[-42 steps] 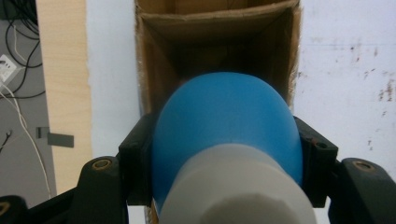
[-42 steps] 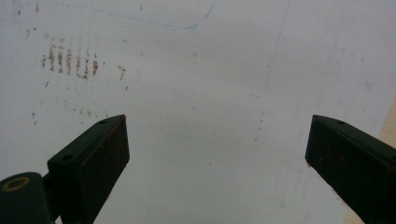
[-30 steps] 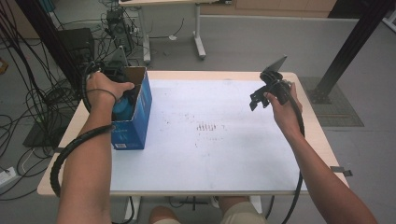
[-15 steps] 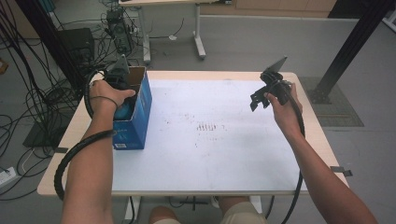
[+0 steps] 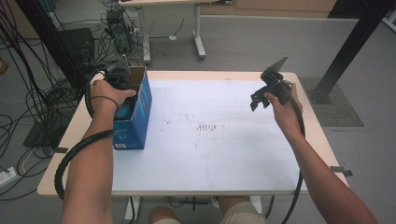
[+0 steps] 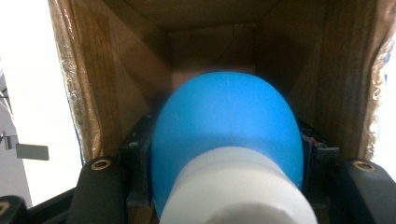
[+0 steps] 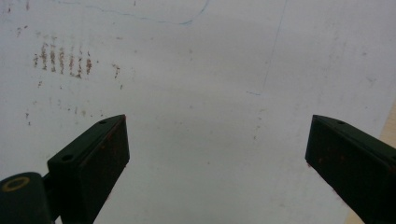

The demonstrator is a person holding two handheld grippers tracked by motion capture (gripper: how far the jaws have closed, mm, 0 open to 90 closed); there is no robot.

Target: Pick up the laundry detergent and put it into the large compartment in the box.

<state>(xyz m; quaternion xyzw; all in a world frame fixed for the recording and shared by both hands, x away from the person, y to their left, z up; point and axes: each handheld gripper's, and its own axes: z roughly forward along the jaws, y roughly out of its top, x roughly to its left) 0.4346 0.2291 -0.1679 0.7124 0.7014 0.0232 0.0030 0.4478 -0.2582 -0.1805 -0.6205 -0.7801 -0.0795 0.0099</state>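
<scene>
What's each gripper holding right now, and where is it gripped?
The left gripper clamps a blue and white object by its blue sides, inside the box. The right gripper is open and holds nothing.

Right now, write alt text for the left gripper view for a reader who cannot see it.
The left gripper is shut on a blue object with a white cap, held inside an open cardboard box whose brown inner walls surround it. Bright white table surface shows past the box's edge.
</scene>
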